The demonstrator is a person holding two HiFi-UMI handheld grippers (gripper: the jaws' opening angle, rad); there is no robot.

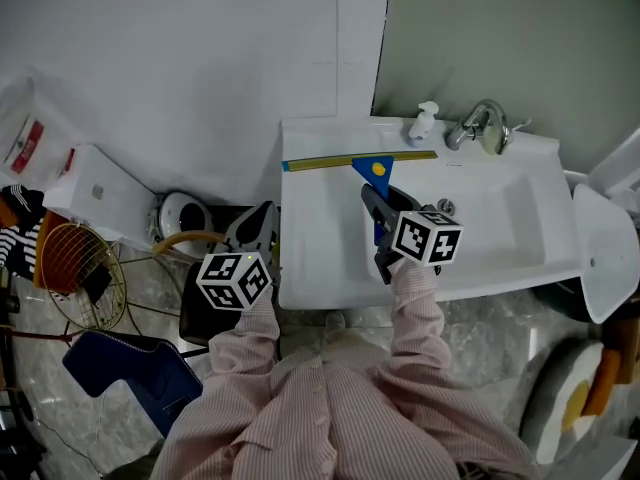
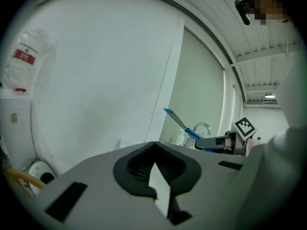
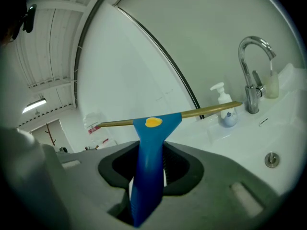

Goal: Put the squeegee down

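Note:
The squeegee [image 1: 372, 166] has a blue handle with a yellow dot and a long olive blade. The blade runs along the back ledge of the white sink [image 1: 520, 230]; I cannot tell if it touches. My right gripper [image 1: 379, 202] is shut on the blue handle over the sink's left part. In the right gripper view the squeegee [image 3: 152, 128] rises from between the jaws of the right gripper [image 3: 148, 163], blade level. My left gripper [image 1: 260, 226] hangs left of the sink, holding nothing. The left gripper [image 2: 156, 170] looks shut in its own view, where the squeegee [image 2: 184, 125] shows far off.
A chrome faucet [image 1: 480, 126] and a soap pump bottle [image 1: 423, 123] stand at the sink's back edge, and a drain [image 1: 446, 206] lies in the basin. A wire basket [image 1: 78, 268] and a blue object [image 1: 135, 370] sit on the floor at left. A white fixture [image 1: 606, 250] stands at right.

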